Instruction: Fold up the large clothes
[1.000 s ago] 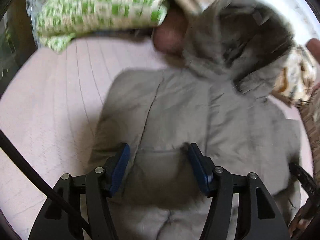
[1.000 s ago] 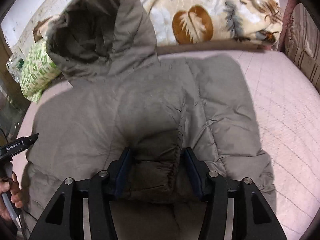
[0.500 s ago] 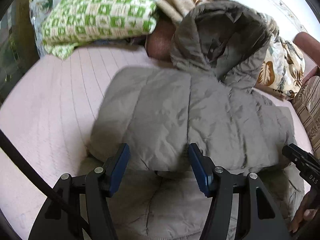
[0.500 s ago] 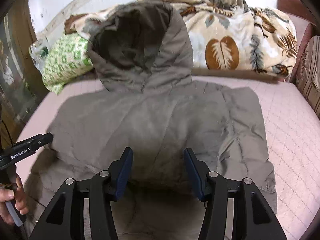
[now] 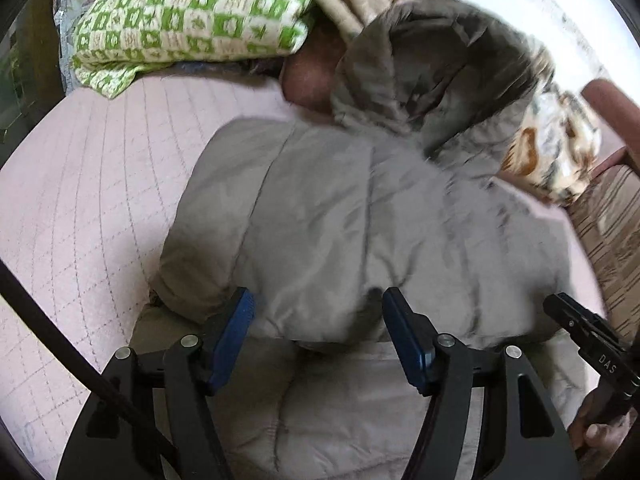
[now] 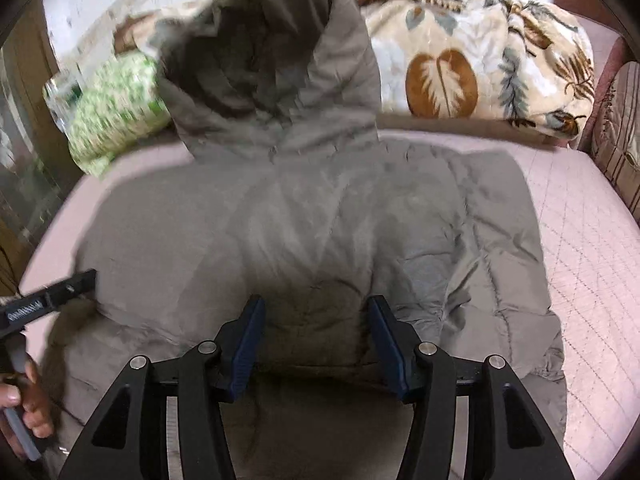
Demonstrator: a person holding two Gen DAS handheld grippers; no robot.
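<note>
A: While both cams are on it, count the clothes — one grey puffer jacket [image 6: 320, 220], hood [image 6: 272, 68] at the far end, lying across the pink quilted bed cover [image 6: 592, 264].

B: Folded?

A: Looks like a top layer doubled over a lower one in the left view [image 5: 360, 220], with a fold edge near the fingers. Can't tell more, it's blurry.

B: Grippers?

A: Two. Left gripper [image 5: 316, 336]: jaws spread, blue pads [image 5: 232, 336] apart, jacket edge lying between them, not pinched. Right gripper [image 6: 316, 336]: jaws also spread, jacket fabric bunched in the gap, pads not closed on it. Each shows in the other's view at the frame edge, held by a hand [image 6: 24, 404].

B: Touching the fabric?

A: Can't tell for either, just over it, very near.

B: Around it?

A: One green-and-white checked pillow [image 5: 192, 20] beyond the hood to the left, one leaf-print blanket [image 6: 480, 60] beside the hood to the right, one reddish-brown cushion [image 5: 312, 76] just beside the hood, under the pillow edge. One striped brown surface [image 5: 612, 224] at the right edge of the bed.
</note>
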